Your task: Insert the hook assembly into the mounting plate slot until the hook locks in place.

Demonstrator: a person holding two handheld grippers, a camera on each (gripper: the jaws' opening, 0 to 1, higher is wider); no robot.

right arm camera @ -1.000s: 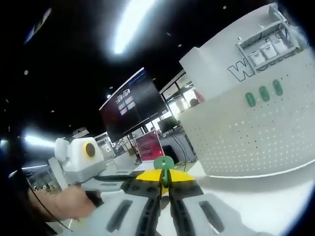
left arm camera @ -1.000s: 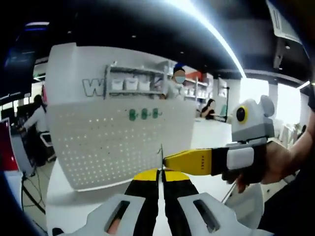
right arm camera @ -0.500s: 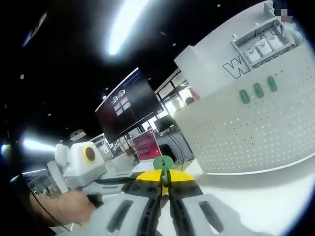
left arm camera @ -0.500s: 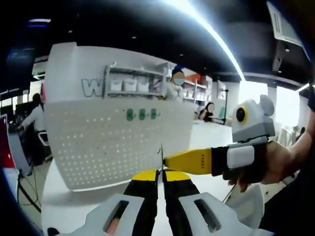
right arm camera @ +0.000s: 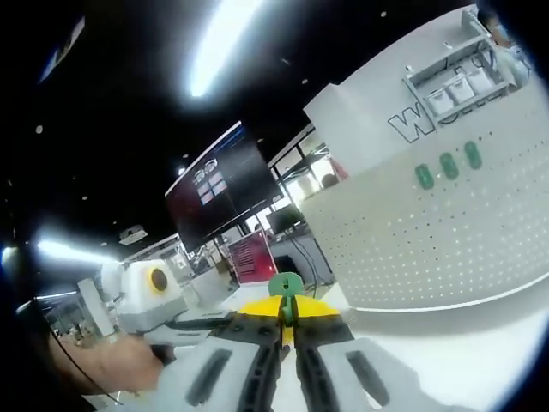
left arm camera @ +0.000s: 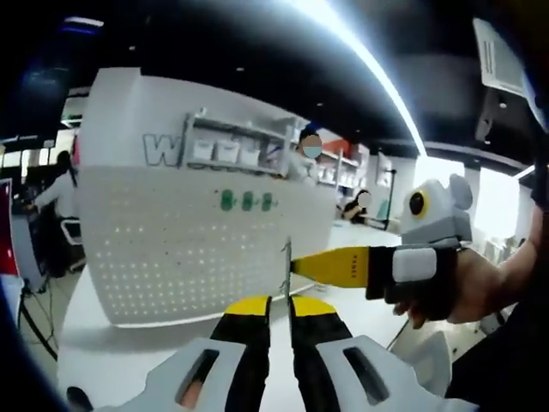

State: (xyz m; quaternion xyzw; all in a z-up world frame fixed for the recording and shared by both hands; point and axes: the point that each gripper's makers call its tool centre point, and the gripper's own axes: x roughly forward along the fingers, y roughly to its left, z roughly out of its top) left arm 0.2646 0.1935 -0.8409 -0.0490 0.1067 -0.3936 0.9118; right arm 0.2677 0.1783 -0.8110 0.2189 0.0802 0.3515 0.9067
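A big grey "W" stands on the white pegboard wall (left arm camera: 197, 223) (the letters after it are hidden behind a shelf).

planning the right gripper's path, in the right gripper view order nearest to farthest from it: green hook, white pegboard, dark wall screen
1. green hook, pinched at the right gripper tips.
2. white pegboard, standing on the table to the right.
3. dark wall screen, far back, upper left of the hook.

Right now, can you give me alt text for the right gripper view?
The right claw is shut on a green hook piece, held up short of the white pegboard. Three green pieces already sit on the board.
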